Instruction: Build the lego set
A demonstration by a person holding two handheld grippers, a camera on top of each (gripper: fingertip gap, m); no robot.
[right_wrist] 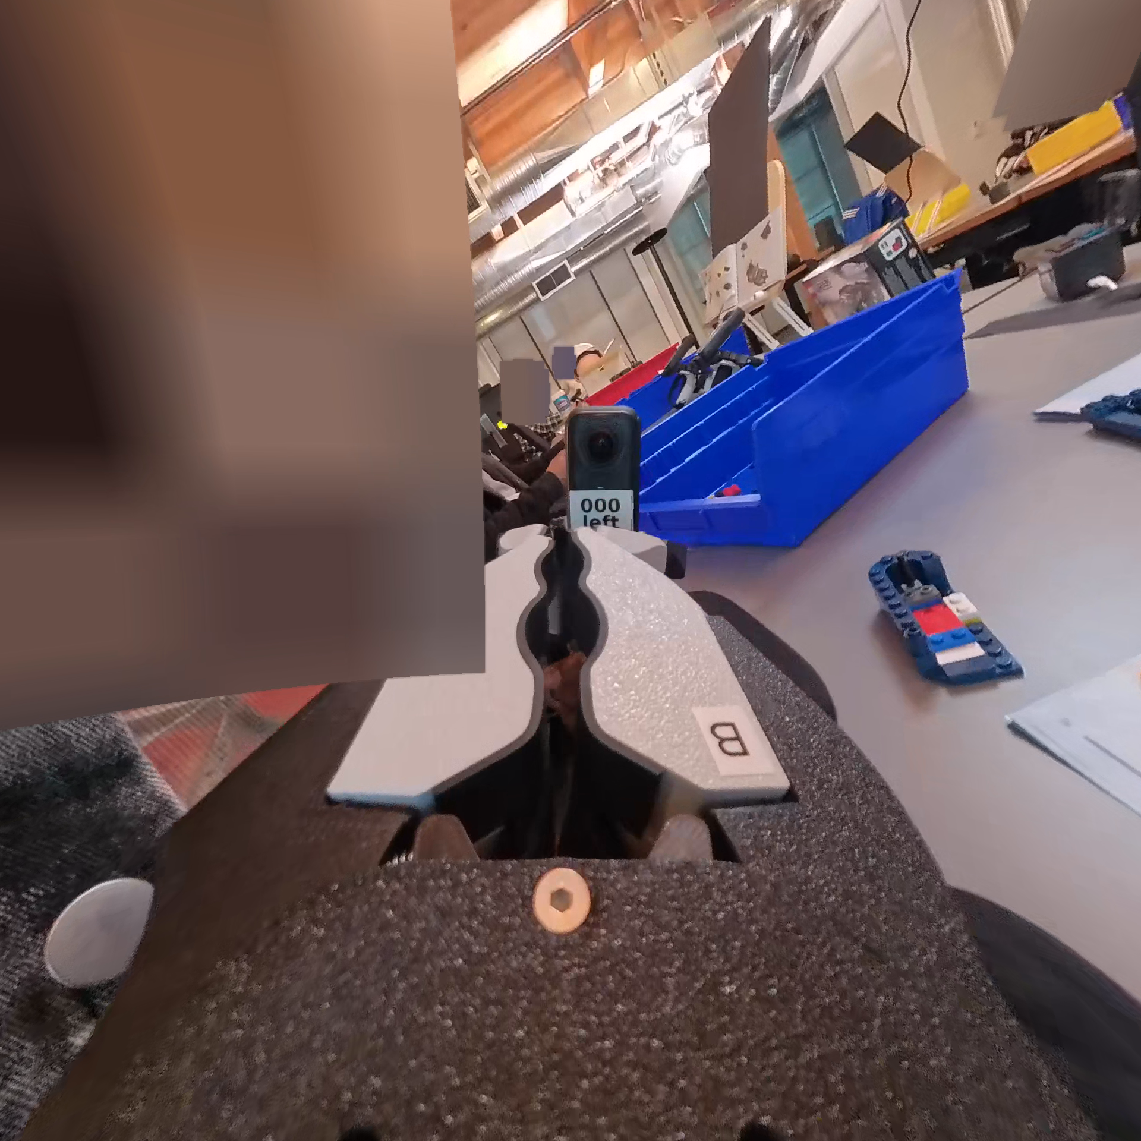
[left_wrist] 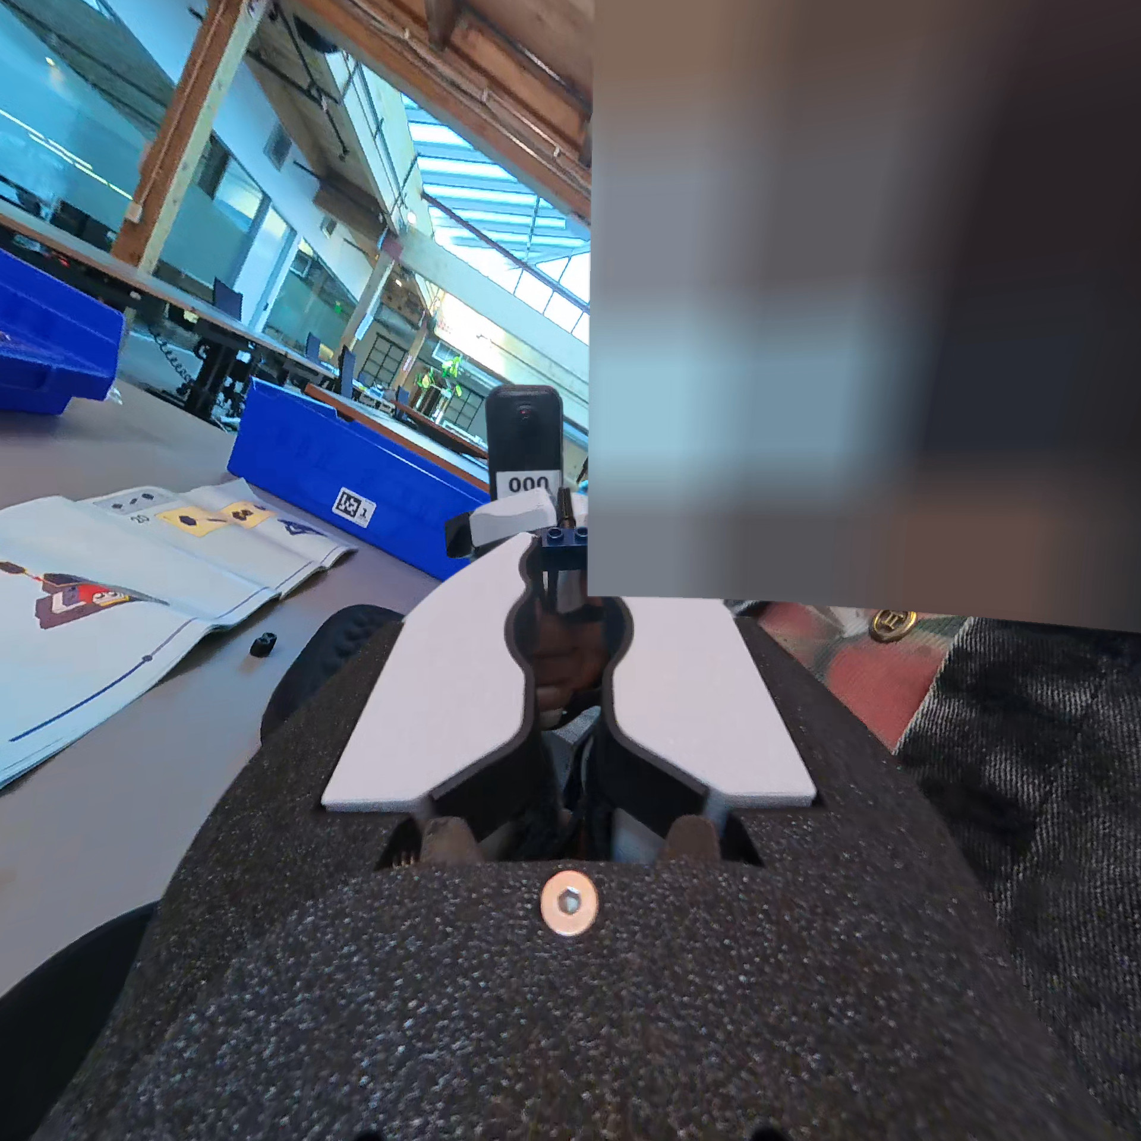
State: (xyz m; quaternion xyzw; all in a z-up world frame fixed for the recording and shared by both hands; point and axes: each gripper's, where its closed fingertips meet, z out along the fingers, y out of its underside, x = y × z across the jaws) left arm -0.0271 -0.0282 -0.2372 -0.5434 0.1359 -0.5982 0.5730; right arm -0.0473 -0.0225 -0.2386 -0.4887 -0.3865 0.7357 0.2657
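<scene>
In the left wrist view my left gripper point(left_wrist: 565, 549) is held up above the table, shut on a small dark blue studded brick point(left_wrist: 563, 544). Its right fingertip is hidden by a blurred patch. A grey part point(left_wrist: 571, 586) hangs under the brick. My right gripper faces it closely and also shows in the left wrist view point(left_wrist: 515, 522). In the right wrist view my right gripper point(right_wrist: 562, 540) is shut on a thin black rod point(right_wrist: 560, 559). The rod's tip point(left_wrist: 563, 503) stands just over the blue brick's studs. The left gripper's camera point(right_wrist: 602, 457) shows right behind my right fingertips.
An open instruction booklet point(left_wrist: 123, 586) and a small black piece point(left_wrist: 262, 645) lie on the grey table point(left_wrist: 92, 833), with blue bins point(left_wrist: 346, 469) behind. To the right are a long blue bin point(right_wrist: 833, 432), a partly built blue brick model point(right_wrist: 938, 617) and papers point(right_wrist: 1086, 753). Left and right tips are no more than a few centimetres apart.
</scene>
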